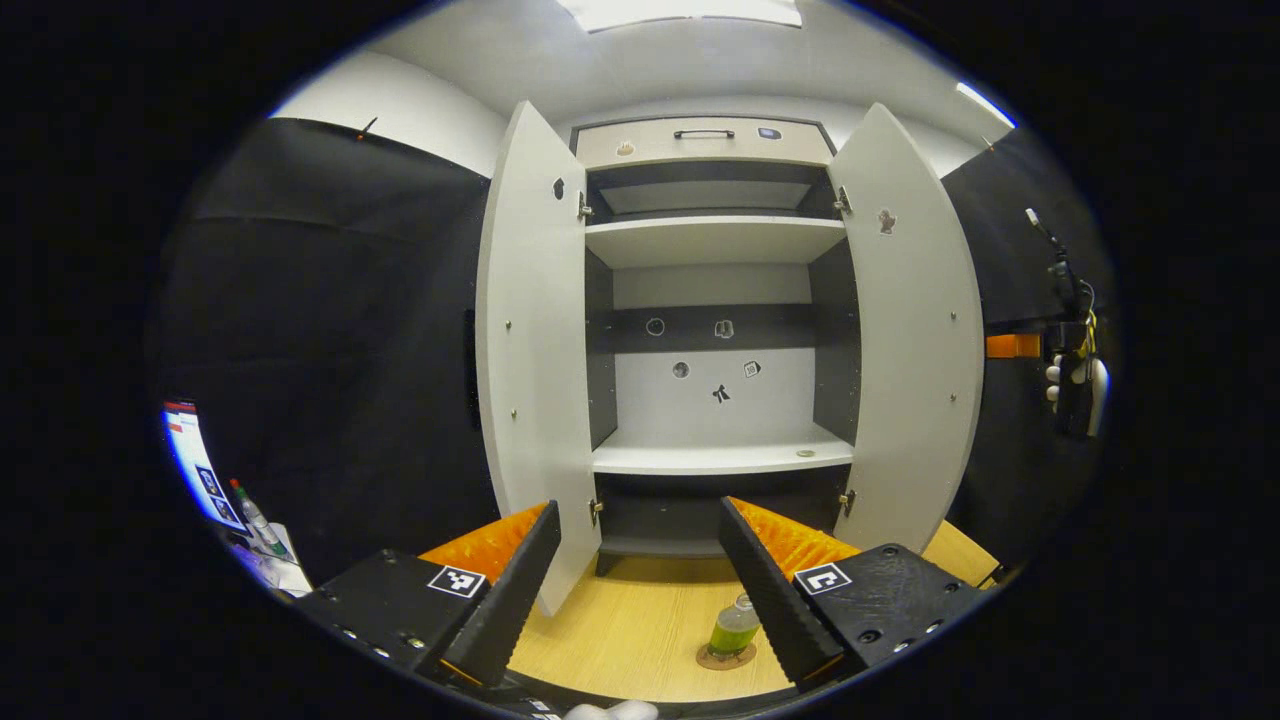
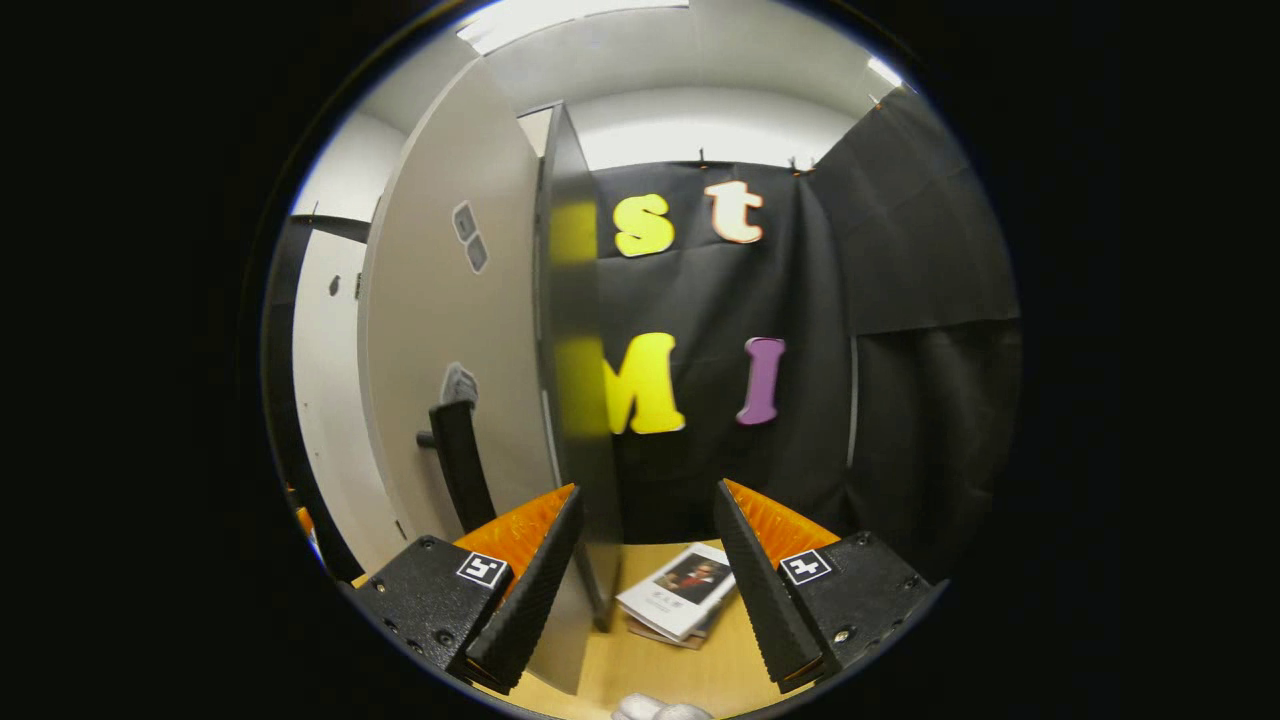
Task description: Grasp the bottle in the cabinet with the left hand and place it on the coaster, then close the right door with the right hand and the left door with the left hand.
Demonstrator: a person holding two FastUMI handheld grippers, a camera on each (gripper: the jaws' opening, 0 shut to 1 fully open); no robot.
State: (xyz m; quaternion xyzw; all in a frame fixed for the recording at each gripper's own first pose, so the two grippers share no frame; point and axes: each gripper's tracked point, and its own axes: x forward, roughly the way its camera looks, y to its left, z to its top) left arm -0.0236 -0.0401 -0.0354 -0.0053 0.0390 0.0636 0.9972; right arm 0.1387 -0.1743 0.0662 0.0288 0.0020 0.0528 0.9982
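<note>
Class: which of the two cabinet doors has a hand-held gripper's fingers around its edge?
The right door: the right hand-held gripper straddles its edge. The left door stands untouched.

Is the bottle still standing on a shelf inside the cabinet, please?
No: in the left gripper view the bottle stands on the coaster on the table, in front of the open cabinet.

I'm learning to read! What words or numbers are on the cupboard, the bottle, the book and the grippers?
cabinet stickers: little pictures, too small to read.
bottle: nothing readable on it.
booklet: the print is too small to read.
left gripper and right gripper tags: black-and-white square patterns, no words.
So no text here can be quoted.
</note>
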